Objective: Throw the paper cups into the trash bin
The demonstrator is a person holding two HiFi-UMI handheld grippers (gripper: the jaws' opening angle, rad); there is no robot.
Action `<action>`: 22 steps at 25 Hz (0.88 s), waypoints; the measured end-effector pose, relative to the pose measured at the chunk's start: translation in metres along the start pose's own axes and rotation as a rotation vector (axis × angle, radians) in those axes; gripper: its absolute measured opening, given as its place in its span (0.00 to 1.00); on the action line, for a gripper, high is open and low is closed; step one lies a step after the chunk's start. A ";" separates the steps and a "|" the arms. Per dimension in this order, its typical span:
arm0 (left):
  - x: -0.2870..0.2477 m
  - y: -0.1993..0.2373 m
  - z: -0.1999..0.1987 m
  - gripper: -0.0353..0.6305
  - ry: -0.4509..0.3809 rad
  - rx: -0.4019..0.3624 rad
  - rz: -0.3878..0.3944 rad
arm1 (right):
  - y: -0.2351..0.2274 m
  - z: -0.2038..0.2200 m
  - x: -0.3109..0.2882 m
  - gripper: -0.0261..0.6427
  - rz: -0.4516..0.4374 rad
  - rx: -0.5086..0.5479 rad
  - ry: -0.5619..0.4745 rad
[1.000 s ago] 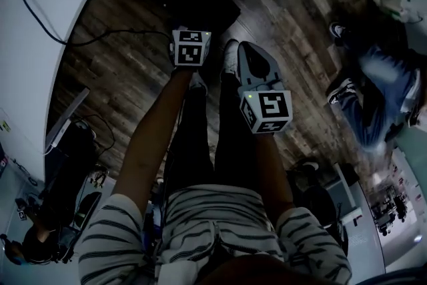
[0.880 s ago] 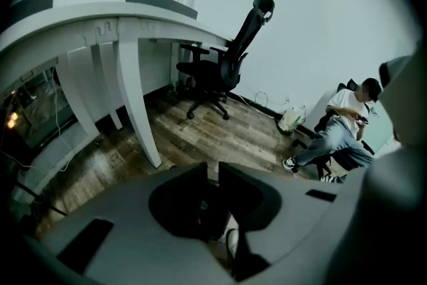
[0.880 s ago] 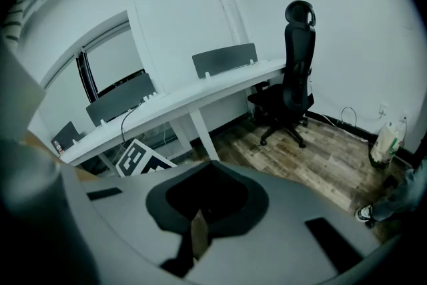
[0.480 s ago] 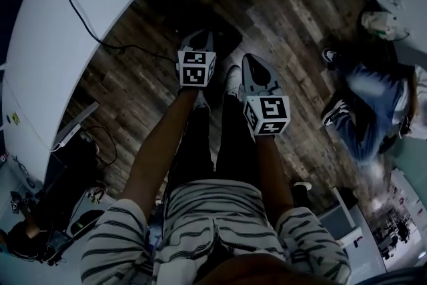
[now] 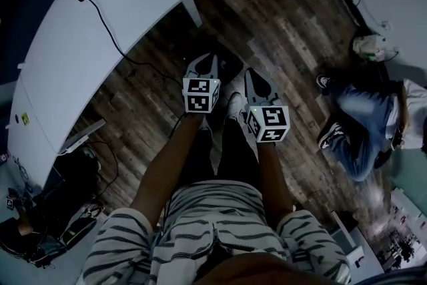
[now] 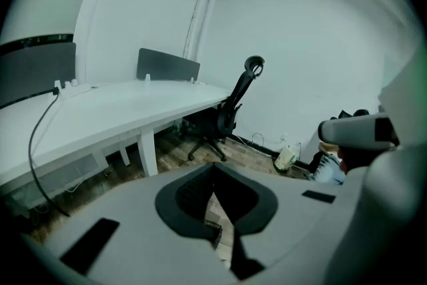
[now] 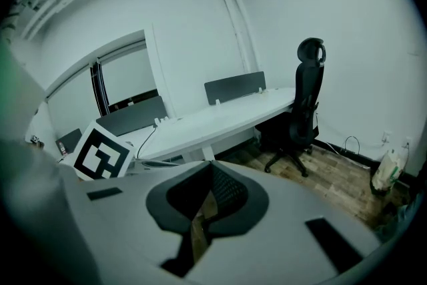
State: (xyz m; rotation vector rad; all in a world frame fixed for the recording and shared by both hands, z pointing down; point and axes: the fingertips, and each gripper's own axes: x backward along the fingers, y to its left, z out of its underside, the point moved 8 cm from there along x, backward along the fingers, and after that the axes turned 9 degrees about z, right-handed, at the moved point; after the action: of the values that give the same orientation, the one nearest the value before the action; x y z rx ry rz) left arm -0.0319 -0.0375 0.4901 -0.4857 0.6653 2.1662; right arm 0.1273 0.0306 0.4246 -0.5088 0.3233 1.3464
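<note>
Wood floor [image 5: 293, 23] runs under a curved white surface [image 5: 73, 70]. Both arms reach forward over the person's legs, the tongs tilted slightly down. The left tongs [image 5: 204, 61] have just closed on nothing, and the right tongs [image 5: 254, 75] are pressed together, empty. A chair [image 6: 230, 113] stands by the surface. Where the cups are cannot be told

No words to call here, no letters, numbers or brand names that can be read in any view. What does show is the left marker cube [image 5: 201, 94] on the left gripper [image 5: 205, 61], with black-and-white square patterns on its faces: coded blocks, not text. It's the same on the right marker cube [image 5: 269, 123] on the right gripper [image 5: 253, 74]. A small yellowish label [image 5: 25, 119] sits at the left end of the white worktop [image 5: 100, 43], too small to read.
</note>
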 end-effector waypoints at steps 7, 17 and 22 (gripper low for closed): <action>0.042 -0.011 -0.033 0.09 -0.066 -0.028 -0.017 | 0.013 -0.027 0.017 0.05 -0.043 -0.005 -0.055; 0.104 -0.033 -0.072 0.09 -0.167 -0.045 -0.011 | 0.039 -0.068 0.045 0.05 -0.098 0.014 -0.136; 0.131 -0.045 -0.087 0.09 -0.215 -0.096 0.008 | 0.049 -0.085 0.060 0.05 -0.112 0.016 -0.170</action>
State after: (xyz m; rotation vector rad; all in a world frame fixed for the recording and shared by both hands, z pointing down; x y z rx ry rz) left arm -0.0651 0.0109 0.3372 -0.2943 0.4482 2.2262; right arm 0.0973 0.0432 0.3138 -0.3904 0.1638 1.2676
